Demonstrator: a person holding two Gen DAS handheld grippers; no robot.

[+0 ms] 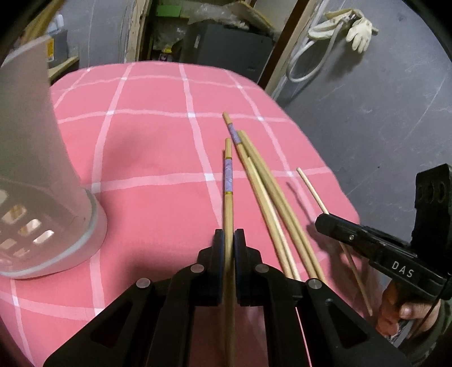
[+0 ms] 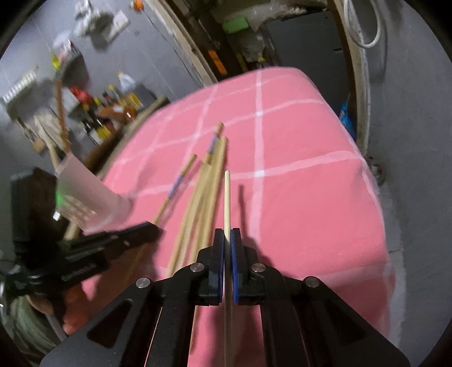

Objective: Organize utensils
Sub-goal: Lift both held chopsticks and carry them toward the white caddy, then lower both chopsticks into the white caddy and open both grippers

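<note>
My left gripper is shut on a bamboo chopstick with a purple band, held just above the pink checked cloth. My right gripper is shut on a thin pale wooden stick; it shows in the left wrist view too, at the table's right edge. Several more bamboo chopsticks lie in a loose bundle on the cloth between the two grippers, one with a purple band. A white perforated utensil holder stands at the left, also seen in the right wrist view.
The table's right edge drops to a grey floor. White gloves and a cable lie on the floor beyond. A shelf with bottles stands at the far left. Dark boxes and wooden boards stand behind the table.
</note>
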